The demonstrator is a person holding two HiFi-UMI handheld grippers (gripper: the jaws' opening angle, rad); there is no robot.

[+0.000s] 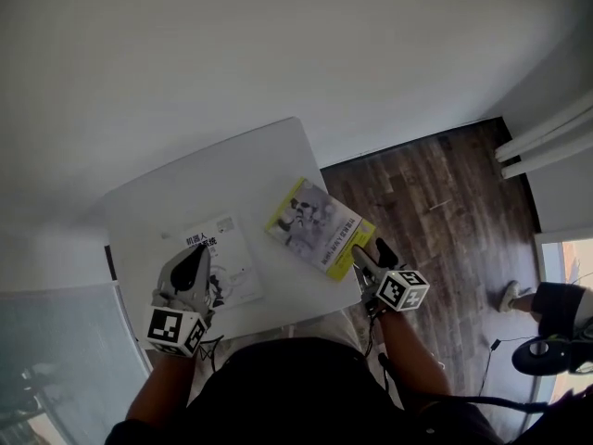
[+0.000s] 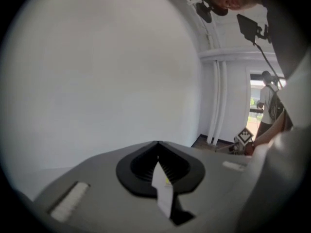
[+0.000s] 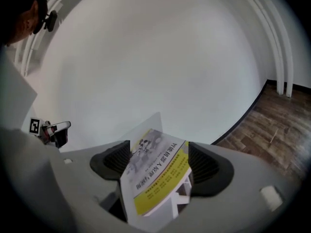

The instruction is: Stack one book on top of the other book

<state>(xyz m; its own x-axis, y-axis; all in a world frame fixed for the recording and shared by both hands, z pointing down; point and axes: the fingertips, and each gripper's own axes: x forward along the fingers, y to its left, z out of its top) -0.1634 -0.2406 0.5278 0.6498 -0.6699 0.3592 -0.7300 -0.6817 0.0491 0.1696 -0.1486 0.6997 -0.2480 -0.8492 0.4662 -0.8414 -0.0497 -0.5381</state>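
Observation:
Two books lie on the white table. The white book is at the left. The grey book with a yellow edge lies at the right, its yellow side reaching past the table's right edge. My left gripper hovers over the white book's left part, its jaws together with only a thin white sliver showing between them. My right gripper is at the near right corner of the grey book, open. In the right gripper view that book shows between the wide-apart pads, which do not press on it.
Dark wood floor lies right of the table, with white pipes against the wall. A shoe and gear of another person are at the far right. A glass panel stands at the lower left.

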